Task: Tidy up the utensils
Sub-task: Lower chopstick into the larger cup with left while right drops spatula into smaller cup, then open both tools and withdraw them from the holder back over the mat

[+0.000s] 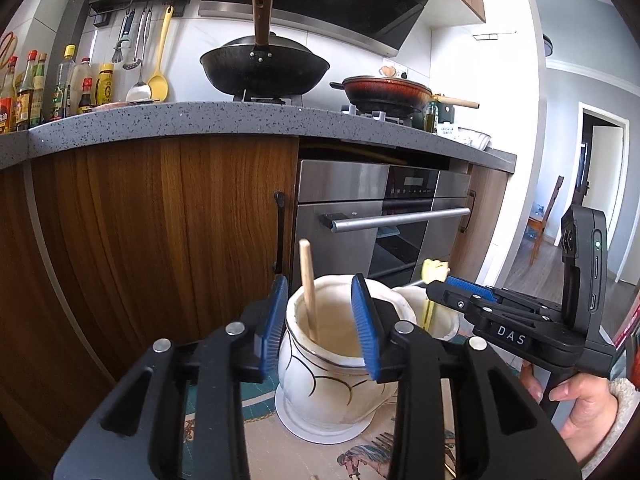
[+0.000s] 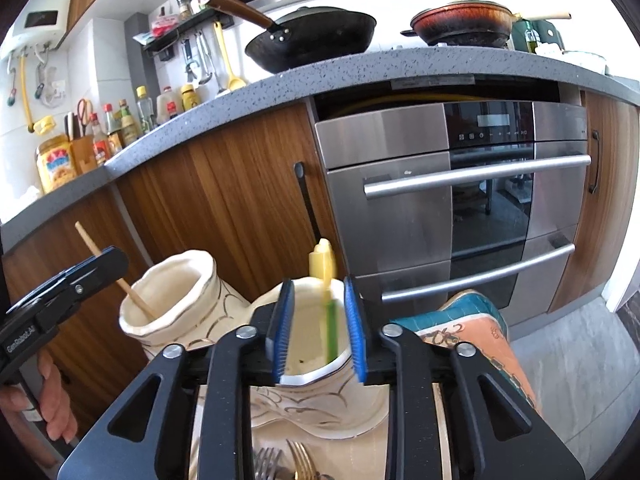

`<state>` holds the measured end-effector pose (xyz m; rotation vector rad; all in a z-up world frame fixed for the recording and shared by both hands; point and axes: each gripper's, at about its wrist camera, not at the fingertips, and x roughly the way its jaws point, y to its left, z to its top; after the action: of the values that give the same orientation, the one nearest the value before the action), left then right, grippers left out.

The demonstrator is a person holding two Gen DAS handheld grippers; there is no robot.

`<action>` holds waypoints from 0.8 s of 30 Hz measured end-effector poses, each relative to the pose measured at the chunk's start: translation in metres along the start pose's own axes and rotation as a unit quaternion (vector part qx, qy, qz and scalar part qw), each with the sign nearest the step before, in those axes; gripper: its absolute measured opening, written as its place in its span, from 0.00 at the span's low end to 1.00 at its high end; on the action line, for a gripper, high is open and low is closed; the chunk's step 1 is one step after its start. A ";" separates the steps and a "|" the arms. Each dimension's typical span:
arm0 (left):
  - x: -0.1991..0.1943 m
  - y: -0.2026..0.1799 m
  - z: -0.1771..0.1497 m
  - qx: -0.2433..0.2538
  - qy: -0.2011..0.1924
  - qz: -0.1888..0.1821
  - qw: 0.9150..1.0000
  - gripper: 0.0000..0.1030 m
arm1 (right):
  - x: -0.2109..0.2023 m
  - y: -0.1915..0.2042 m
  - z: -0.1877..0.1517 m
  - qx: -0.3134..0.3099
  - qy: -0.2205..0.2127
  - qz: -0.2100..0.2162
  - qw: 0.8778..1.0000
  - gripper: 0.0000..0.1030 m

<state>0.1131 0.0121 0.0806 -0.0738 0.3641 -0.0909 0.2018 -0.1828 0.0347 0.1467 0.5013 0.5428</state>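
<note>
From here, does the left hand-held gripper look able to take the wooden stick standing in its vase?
Probably yes. The left hand-held gripper is open just above the vase, and the wooden stick rises free above the rim between its fingers, leaning toward the left pad. Nothing blocks it; the right hand-held gripper is over the other vase.

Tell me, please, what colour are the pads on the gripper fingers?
Blue, ribbed pads on black fingers; clearest in the right wrist view.

Two vases (image 2: 172, 304) (image 2: 316, 344) stand side by side on a mat (image 2: 472, 328) before the oven (image 2: 452, 200).
</note>
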 end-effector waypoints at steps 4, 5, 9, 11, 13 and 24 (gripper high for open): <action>-0.007 0.004 0.000 -0.005 -0.009 0.010 1.000 0.52 | -0.009 0.001 0.002 0.006 -0.010 -0.004 1.000 0.43; -0.009 0.006 -0.001 -0.007 -0.008 0.012 1.000 0.54 | -0.014 0.001 0.002 0.008 -0.016 -0.007 1.000 0.51; -0.015 0.012 -0.005 -0.015 -0.010 0.024 1.000 0.70 | -0.028 -0.001 0.001 0.016 -0.033 -0.010 0.999 0.70; -0.020 0.013 -0.009 -0.015 -0.013 0.035 0.999 0.81 | -0.035 -0.002 -0.003 0.022 -0.039 -0.014 0.999 0.80; -0.025 0.013 -0.013 -0.014 -0.018 0.043 0.999 0.88 | -0.041 -0.004 -0.007 0.024 -0.041 -0.019 0.999 0.86; -0.049 0.014 -0.044 -0.009 -0.006 0.066 0.998 0.95 | -0.078 0.006 -0.045 -0.006 -0.055 -0.048 0.997 0.93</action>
<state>0.0529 0.0281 0.0551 -0.0670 0.3579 0.0441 0.1191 -0.2187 0.0297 0.1393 0.3951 0.4403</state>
